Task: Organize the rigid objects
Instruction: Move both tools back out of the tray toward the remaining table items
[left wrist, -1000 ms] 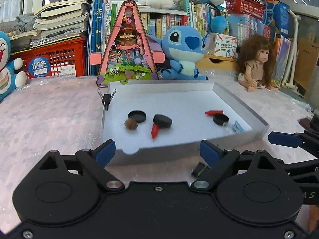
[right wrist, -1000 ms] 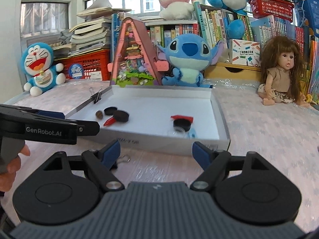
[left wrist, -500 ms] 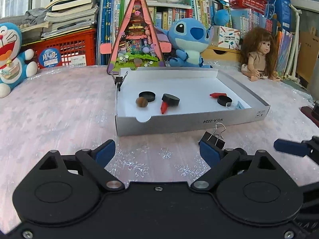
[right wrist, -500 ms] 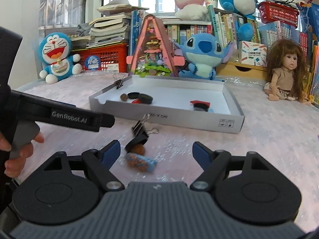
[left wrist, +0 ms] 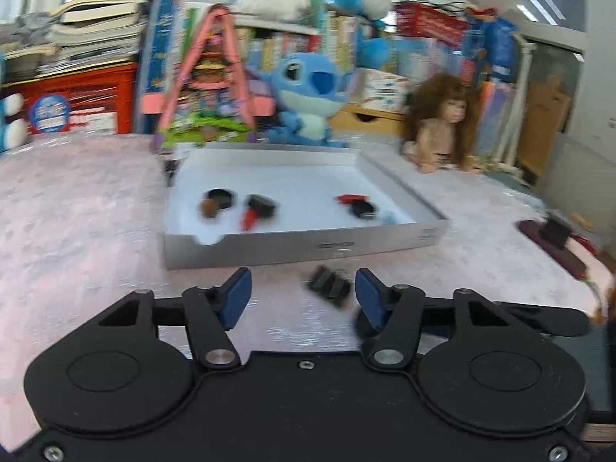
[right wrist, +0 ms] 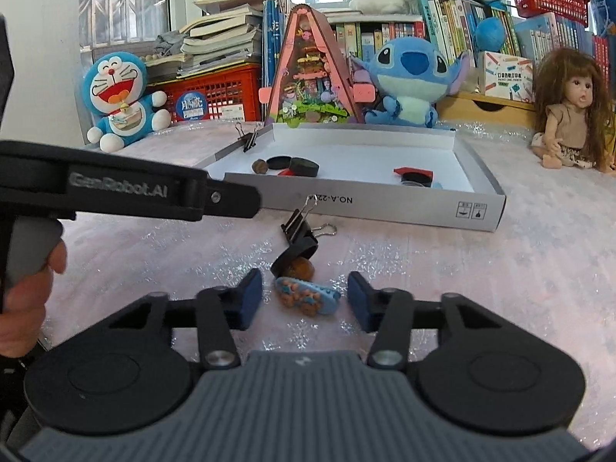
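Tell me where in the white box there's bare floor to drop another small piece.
The middle of the white box is bare, between the black discs by the nut on the left and the red-and-black pieces at the right. The back half is also bare. Outside, the binder clip and blue toy crowd its front wall.

"GenRobot.AI" is printed on the left gripper's arm (right wrist: 127, 188); "NO.A-22" is seen, upside down, on the white box's front wall (right wrist: 385, 208).
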The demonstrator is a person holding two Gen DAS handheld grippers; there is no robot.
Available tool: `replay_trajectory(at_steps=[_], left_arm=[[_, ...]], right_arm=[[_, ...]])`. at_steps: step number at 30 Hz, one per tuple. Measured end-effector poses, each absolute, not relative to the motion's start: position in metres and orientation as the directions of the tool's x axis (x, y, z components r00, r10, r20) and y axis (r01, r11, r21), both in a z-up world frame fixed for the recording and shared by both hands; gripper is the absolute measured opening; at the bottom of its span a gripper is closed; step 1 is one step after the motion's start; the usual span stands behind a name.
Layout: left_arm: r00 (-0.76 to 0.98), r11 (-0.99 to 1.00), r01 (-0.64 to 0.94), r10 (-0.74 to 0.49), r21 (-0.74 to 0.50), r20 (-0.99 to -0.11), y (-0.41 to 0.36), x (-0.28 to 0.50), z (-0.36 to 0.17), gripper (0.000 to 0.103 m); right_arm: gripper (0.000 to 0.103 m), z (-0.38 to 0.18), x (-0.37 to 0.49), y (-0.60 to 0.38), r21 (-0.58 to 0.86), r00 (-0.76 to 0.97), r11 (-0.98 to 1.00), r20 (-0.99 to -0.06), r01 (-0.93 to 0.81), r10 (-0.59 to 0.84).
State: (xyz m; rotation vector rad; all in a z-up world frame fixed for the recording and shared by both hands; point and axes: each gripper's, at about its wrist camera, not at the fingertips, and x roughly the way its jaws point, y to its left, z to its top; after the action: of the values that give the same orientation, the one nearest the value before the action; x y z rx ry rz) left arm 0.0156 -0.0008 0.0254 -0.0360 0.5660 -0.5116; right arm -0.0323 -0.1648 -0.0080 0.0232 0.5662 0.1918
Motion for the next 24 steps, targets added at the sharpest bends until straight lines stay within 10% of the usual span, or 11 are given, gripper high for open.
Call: replay_trajectory(at_steps=[24], left_arm=[[0.732, 0.904, 0.427, -0.355, -0.015, -0.581, -0.028, 0.020, 0.000, 0.040]], right_arm=[[0.043, -0.009, -0.042, -0.193, 0.018, 0.846, 0.997, -0.529, -0.070, 0.069]])
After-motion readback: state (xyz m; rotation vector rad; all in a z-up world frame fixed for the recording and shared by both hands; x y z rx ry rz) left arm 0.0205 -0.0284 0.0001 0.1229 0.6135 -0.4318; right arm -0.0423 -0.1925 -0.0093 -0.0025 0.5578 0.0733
